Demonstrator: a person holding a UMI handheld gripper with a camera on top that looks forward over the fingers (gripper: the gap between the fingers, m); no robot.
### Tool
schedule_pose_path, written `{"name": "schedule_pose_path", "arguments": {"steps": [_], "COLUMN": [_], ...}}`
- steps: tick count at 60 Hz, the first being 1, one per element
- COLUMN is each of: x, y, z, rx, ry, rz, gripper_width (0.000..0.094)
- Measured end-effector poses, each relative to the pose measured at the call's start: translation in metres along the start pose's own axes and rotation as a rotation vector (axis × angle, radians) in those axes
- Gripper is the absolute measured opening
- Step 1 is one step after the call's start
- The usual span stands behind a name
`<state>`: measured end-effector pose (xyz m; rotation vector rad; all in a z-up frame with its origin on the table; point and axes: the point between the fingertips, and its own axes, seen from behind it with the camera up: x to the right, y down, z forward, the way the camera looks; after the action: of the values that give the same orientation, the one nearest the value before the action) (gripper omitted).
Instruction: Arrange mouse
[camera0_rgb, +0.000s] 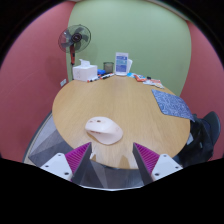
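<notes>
A white computer mouse (101, 127) lies on the round wooden table (125, 100), near its front edge. My gripper (113, 160) is just short of it, with the mouse ahead of the left finger. The fingers (78, 157) stand wide apart with magenta pads showing on both sides, and nothing is between them.
A blue patterned mouse mat (174, 103) lies at the table's right side. At the far edge stand a white box (87, 70), a white and blue device (122, 63) and small items. A standing fan (73, 42) is behind the table. A dark chair (205, 135) is at the right.
</notes>
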<state>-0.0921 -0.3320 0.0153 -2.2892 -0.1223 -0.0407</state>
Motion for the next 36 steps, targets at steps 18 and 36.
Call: {"name": "schedule_pose_path", "arguments": {"steps": [18, 36], "x": [-0.002, 0.006], "y": [-0.037, -0.068], "z": [0.064, 0.113], "rx": [0.016, 0.029], "ry": [0.020, 0.015], "rz": [-0.045, 0.009], "gripper_width": [0.0834, 0.0742]}}
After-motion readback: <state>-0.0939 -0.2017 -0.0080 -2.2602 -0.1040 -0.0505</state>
